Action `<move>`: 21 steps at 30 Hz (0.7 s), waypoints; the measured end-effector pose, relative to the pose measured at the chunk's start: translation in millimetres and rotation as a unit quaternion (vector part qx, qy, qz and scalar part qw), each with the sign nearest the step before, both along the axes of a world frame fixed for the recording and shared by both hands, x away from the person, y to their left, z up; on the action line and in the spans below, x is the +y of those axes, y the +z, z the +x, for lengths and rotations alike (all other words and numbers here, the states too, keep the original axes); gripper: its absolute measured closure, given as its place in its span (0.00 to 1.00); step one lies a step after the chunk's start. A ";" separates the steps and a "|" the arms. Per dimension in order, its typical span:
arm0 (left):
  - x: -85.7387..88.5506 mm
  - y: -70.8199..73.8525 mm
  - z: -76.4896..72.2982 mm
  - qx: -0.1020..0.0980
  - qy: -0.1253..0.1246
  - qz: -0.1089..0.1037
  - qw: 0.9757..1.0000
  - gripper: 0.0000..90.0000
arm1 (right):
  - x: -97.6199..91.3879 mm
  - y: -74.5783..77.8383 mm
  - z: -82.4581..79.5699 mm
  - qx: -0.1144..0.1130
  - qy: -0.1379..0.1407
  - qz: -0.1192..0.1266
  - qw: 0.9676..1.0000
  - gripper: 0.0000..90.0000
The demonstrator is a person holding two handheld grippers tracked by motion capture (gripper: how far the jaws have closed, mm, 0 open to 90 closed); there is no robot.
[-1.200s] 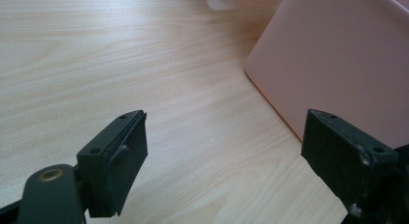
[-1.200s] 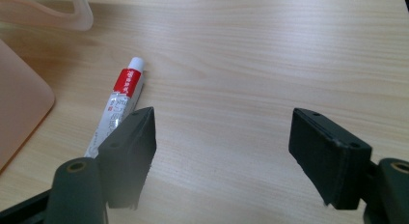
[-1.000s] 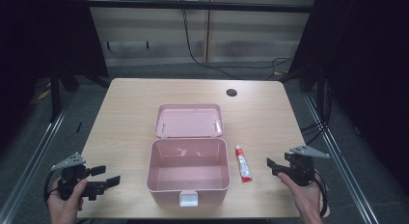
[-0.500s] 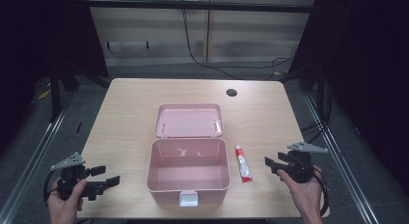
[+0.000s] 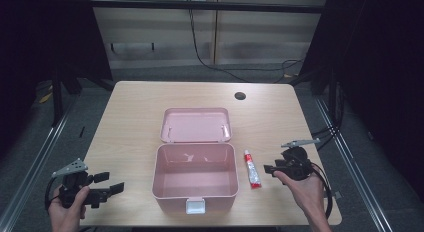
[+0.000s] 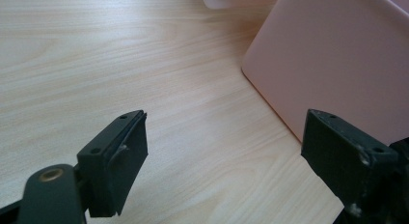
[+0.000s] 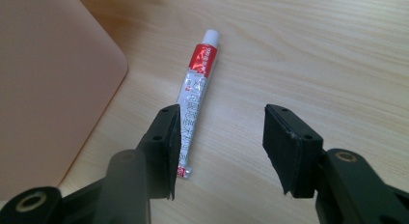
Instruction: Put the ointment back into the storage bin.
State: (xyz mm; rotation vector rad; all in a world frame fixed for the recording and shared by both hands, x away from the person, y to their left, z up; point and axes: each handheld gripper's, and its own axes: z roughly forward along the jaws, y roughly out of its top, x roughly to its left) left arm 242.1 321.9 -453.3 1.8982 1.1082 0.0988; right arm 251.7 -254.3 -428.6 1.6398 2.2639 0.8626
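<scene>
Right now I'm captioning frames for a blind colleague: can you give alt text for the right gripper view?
A small red-and-white tube lies flat on the pale wooden table, its white cap pointing away. The right hand-held gripper has its black jaws apart and empty, the left jaw overlapping the tube's near end. A pink box sits at the left.

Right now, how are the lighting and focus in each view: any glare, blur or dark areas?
High view: table evenly lit, surroundings nearly black, slightly soft overall. Left gripper view: wood grain sharp, the near black jaws a little soft, box a flat pink with no glare. Right gripper view: tube sharp enough to show print, faint sheen on it, jaws slightly blurred.
</scene>
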 end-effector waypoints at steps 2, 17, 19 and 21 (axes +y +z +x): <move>0.4 0.1 -0.3 0.001 0.001 -0.003 1.000 0.18 | 2.5 0.0 2.8 0.010 0.001 -0.001 1.000 0.55; -2.5 0.3 -2.0 0.002 -0.001 0.011 1.000 0.19 | 13.9 8.8 30.4 0.075 -0.004 -0.022 0.997 0.61; -3.0 0.4 -1.7 0.003 -0.006 0.013 1.000 0.19 | 16.8 9.2 33.5 0.089 -0.004 -0.024 0.996 0.63; -3.8 0.4 -1.9 0.003 -0.006 0.013 1.000 0.19 | 19.3 8.1 37.0 0.099 -0.005 -0.029 0.995 0.64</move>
